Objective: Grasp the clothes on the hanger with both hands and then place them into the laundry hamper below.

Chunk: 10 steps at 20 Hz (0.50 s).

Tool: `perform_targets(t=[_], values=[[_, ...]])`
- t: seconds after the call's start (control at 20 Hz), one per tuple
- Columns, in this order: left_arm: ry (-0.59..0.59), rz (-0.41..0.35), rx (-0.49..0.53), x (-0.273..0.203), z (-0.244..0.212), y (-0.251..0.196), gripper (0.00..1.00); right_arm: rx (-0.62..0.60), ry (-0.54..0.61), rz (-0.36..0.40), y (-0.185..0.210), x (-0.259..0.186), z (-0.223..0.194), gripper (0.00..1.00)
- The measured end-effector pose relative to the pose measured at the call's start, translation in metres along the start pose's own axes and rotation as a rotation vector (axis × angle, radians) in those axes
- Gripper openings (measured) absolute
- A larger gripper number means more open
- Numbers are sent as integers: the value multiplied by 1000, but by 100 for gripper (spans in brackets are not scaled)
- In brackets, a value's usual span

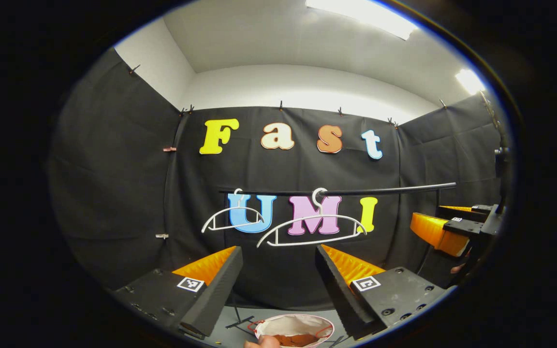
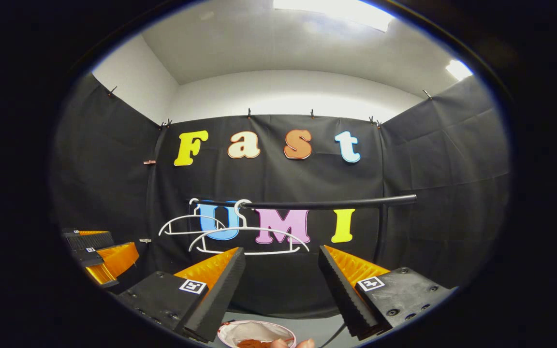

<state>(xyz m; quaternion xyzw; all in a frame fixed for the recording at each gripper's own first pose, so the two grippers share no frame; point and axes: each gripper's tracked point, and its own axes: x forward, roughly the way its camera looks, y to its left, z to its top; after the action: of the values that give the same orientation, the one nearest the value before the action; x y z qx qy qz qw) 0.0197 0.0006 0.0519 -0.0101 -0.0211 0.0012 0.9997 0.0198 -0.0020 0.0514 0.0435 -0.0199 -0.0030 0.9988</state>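
Two bare hangers on one rail; both grippers gape empty (hamper holds orange cloth).

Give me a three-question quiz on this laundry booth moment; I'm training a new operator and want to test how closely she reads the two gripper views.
1. True or false: both white hangers on the black rail are bare.
2. Multiple choice: the orange-brown cloth lies (A) on the rail, (B) in the white hamper below, (C) between the left gripper's fingers.
3. Fill in: the right gripper's jaws stand ____, with nothing between them.

Key: 1 true; 2 B; 3 open.
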Motion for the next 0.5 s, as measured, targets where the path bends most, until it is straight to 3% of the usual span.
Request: perform_targets(t=[0.5], values=[[7, -13, 17, 1, -3, -8, 95, 4, 2, 2, -1, -1, -1, 97]])
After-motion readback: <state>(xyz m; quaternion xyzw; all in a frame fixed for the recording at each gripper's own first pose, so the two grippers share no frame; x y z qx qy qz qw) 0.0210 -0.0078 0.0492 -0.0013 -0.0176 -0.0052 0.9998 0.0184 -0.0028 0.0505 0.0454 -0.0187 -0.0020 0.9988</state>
